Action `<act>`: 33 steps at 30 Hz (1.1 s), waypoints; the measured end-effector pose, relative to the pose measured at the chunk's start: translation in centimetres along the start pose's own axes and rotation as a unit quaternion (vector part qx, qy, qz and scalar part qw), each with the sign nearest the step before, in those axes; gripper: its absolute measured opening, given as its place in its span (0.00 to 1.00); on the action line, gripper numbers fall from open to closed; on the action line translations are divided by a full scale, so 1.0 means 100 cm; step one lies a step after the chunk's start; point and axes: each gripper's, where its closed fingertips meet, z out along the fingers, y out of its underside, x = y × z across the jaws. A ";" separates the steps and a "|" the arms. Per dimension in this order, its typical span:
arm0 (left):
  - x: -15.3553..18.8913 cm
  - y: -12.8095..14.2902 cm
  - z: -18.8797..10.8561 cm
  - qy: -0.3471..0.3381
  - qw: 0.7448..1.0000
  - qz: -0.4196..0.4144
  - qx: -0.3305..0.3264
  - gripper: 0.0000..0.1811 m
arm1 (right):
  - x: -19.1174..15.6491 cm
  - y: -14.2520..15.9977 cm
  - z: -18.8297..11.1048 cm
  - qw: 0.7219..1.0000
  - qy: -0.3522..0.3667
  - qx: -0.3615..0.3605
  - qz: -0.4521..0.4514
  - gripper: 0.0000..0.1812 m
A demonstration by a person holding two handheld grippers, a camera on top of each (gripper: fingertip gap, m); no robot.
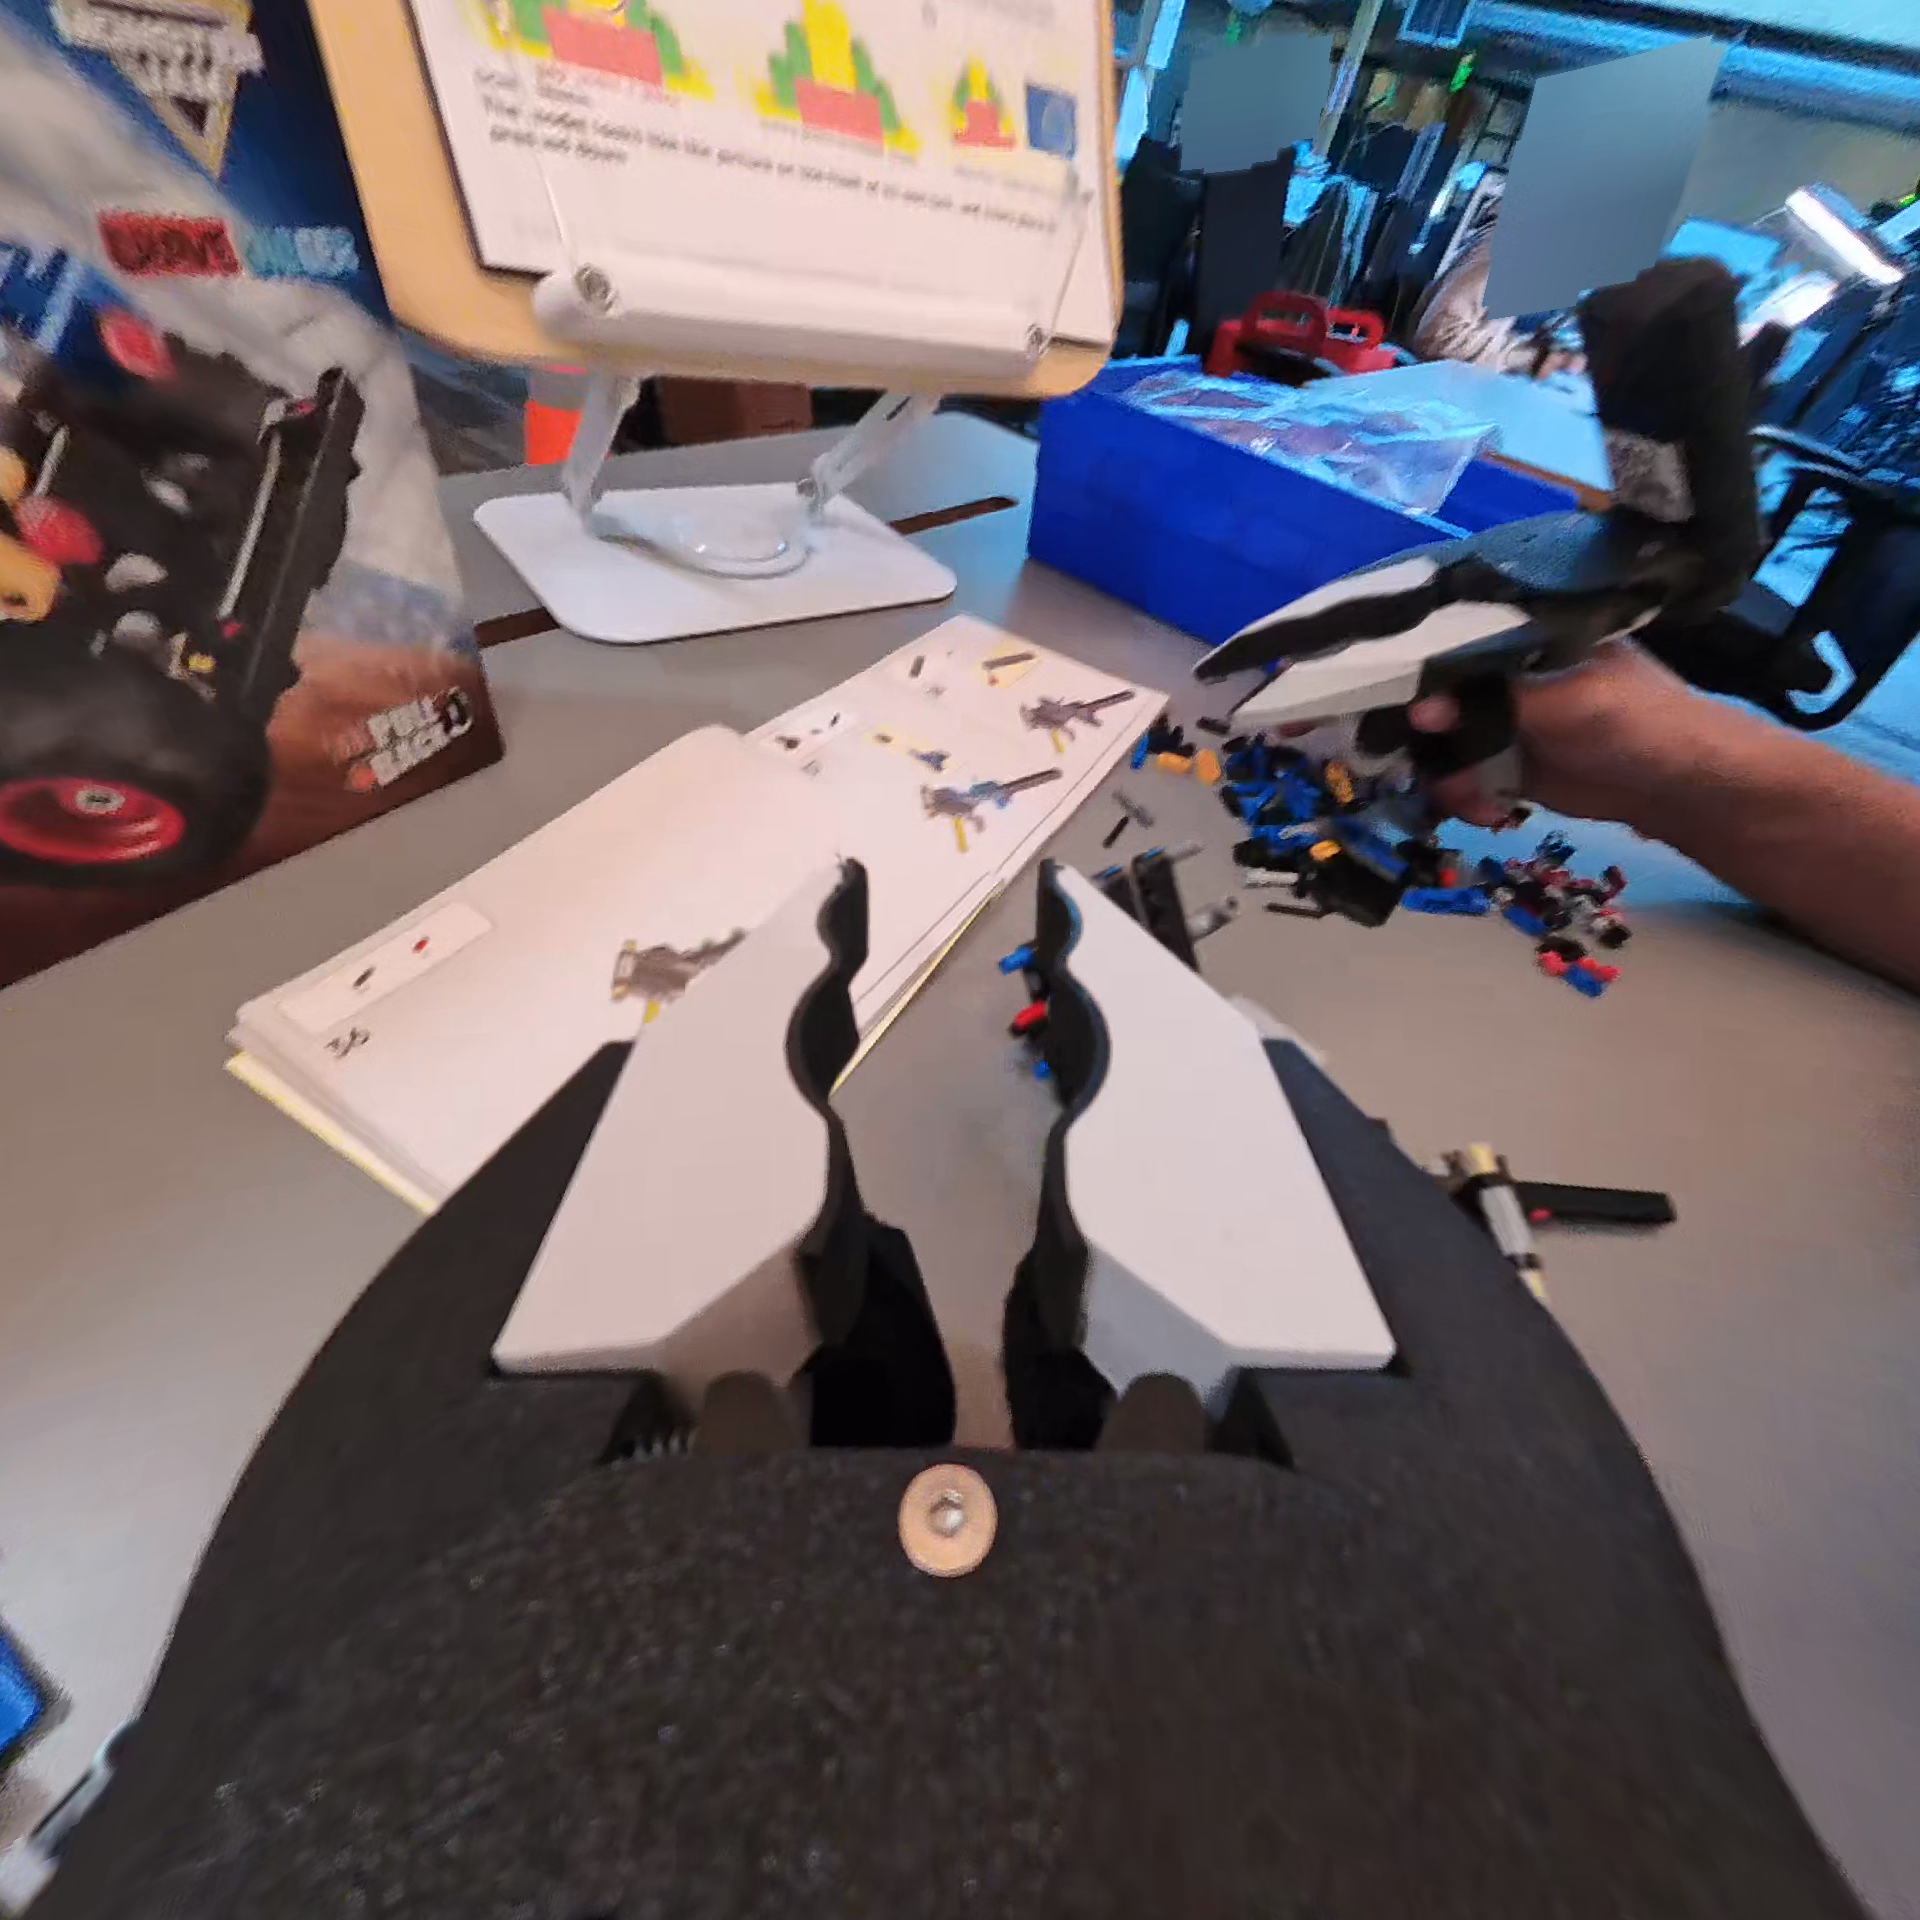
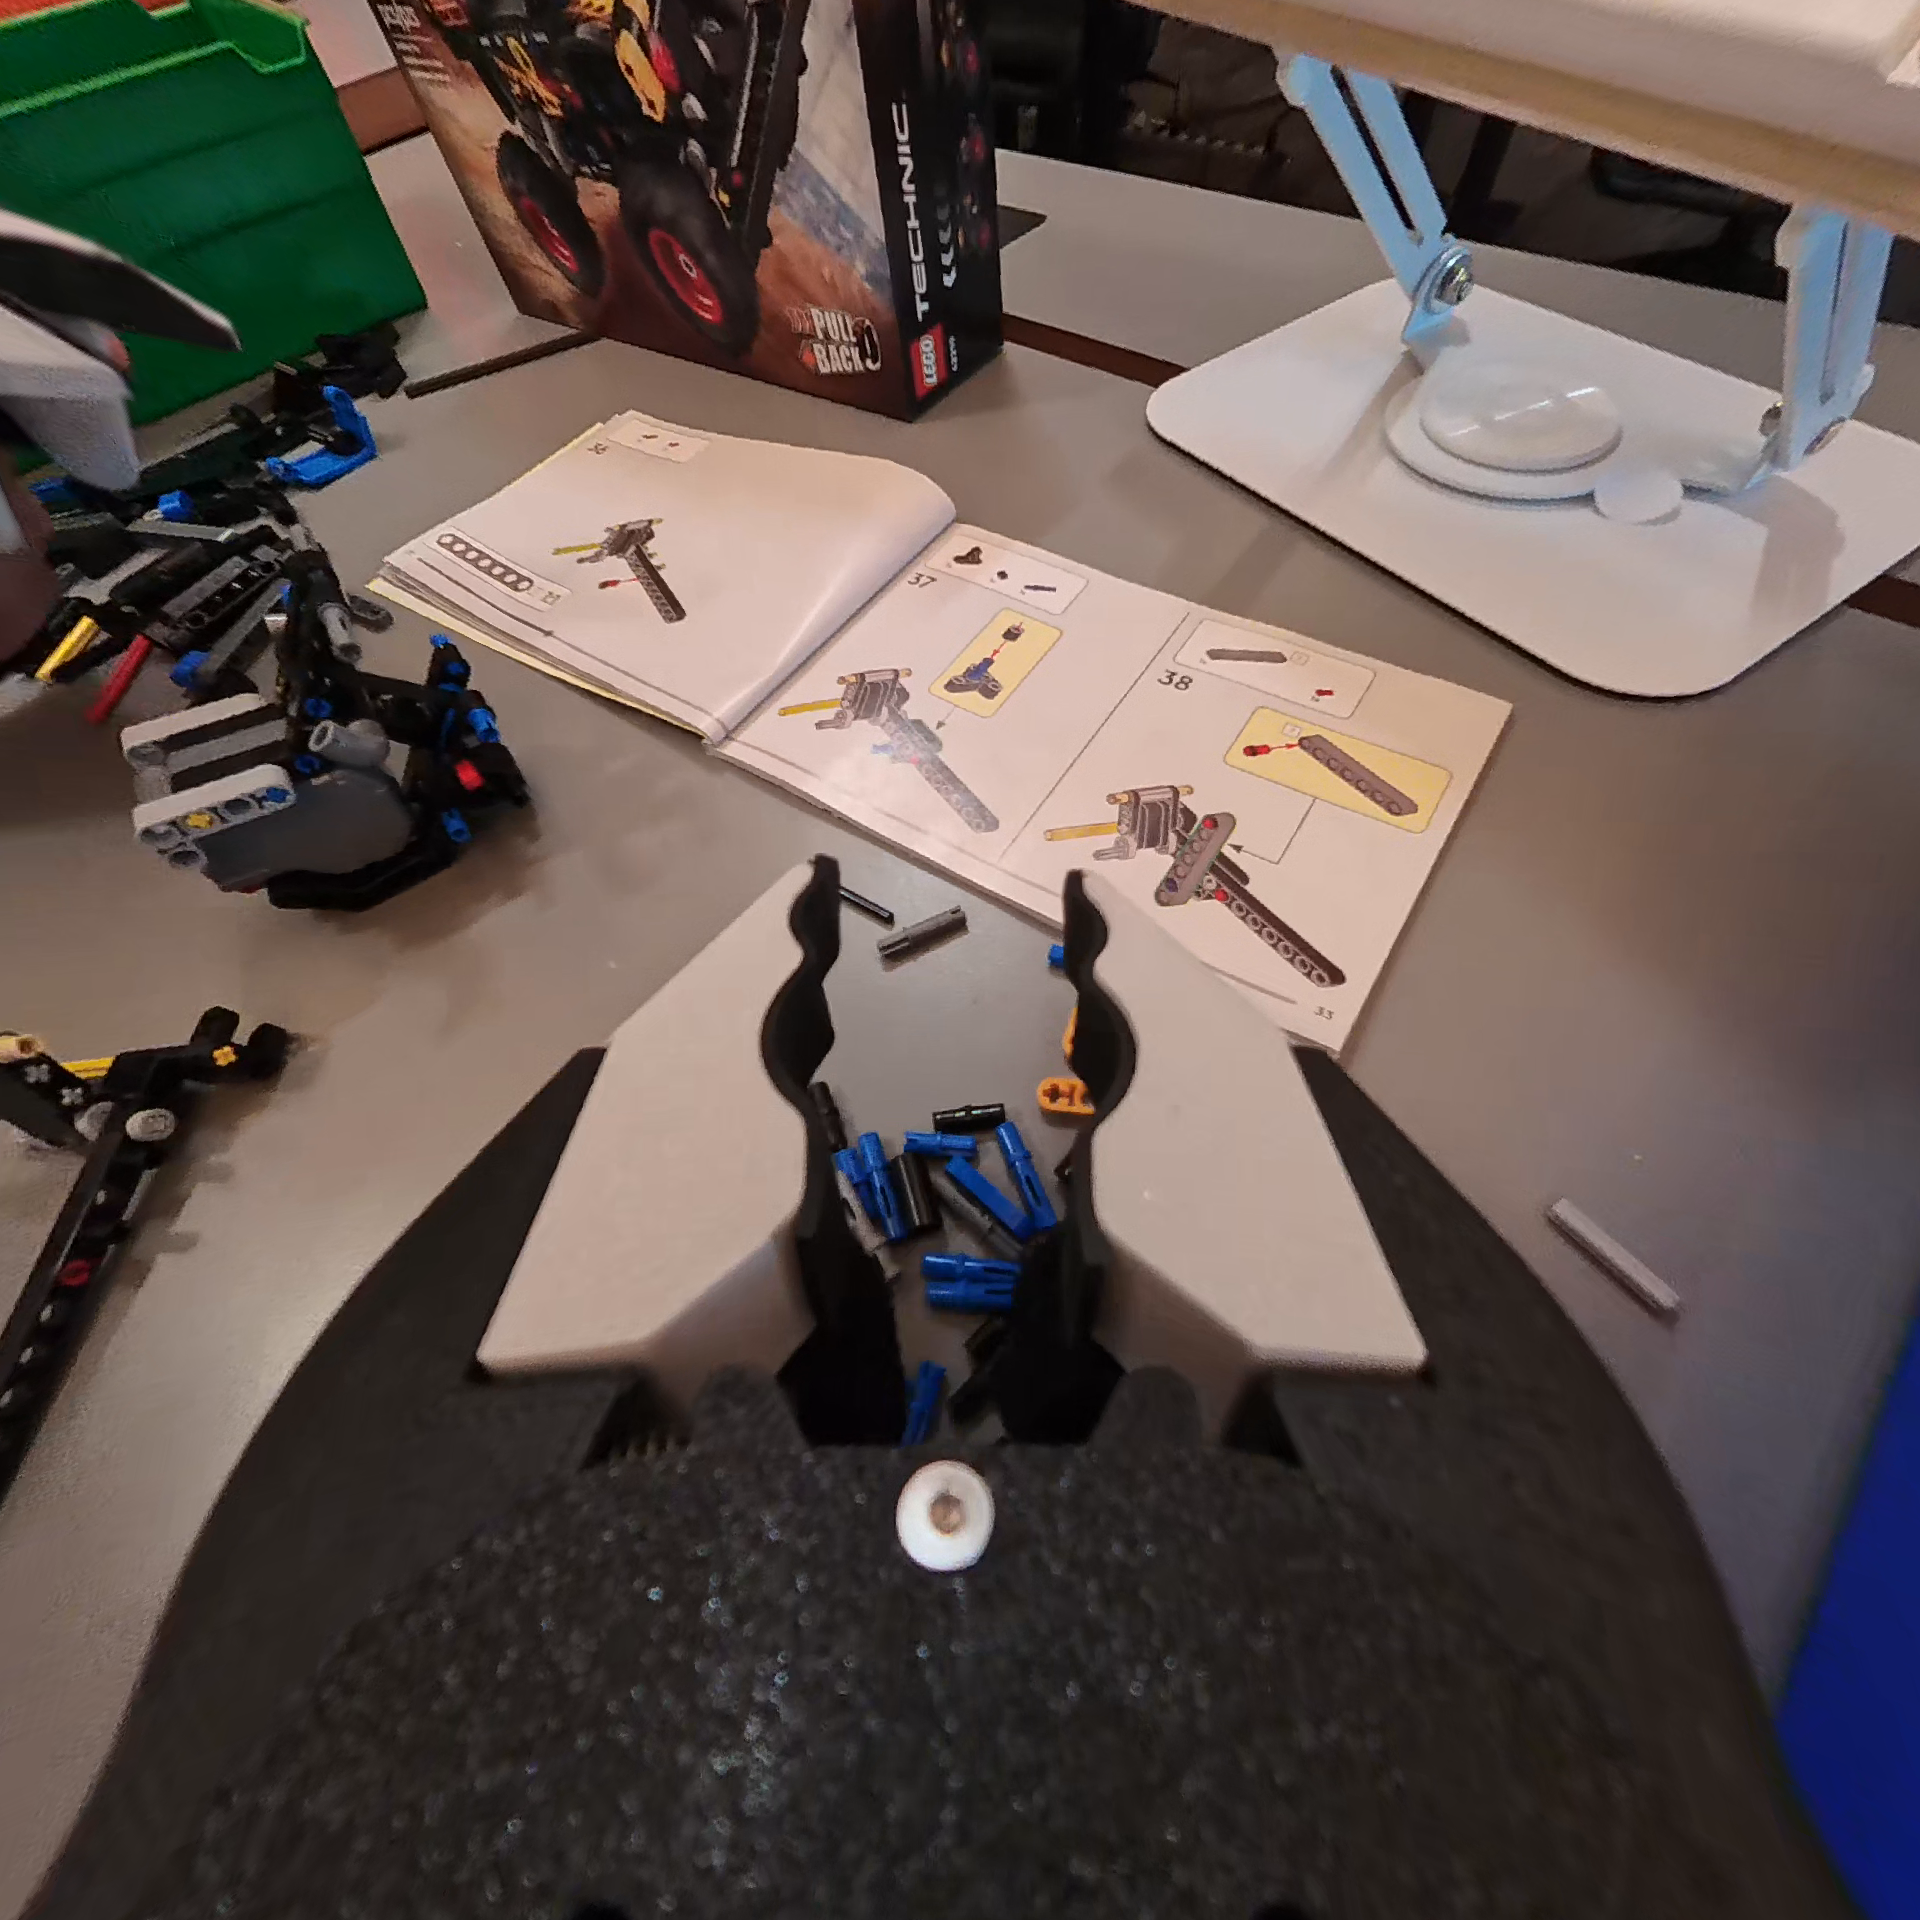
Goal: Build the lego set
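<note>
We hold both grippers with fingers apart and empty: left gripper [image 1: 951,883] over the instruction booklet [image 1: 665,935], right gripper [image 2: 945,883] over blue pins [image 2: 961,1195] on the tabletop [image 2: 623,987].

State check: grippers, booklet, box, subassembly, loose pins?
Left gripper: open, empty, above the table.
Right gripper: open, empty, over the pins.
White instruction booklet: open, flat on the grey table.
Lego set box: upright.
Black-and-grey partly built assembly: on the table, unheld.
Blue and black loose pins: scattered.
</note>
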 end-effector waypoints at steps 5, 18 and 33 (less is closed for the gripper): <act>-0.003 0.007 -0.001 0.002 1.000 -0.013 -0.023 0.16 | 0.002 -0.001 -0.001 1.000 0.007 0.003 -0.009 0.21; -0.028 -0.018 -0.024 -0.077 0.996 0.046 0.007 0.14 | 0.007 -0.005 -0.008 1.000 0.012 0.010 -0.007 0.20; -0.103 -0.044 -0.182 -0.309 0.944 0.043 -0.105 0.14 | 0.002 -0.008 -0.009 0.999 0.015 0.014 -0.029 0.18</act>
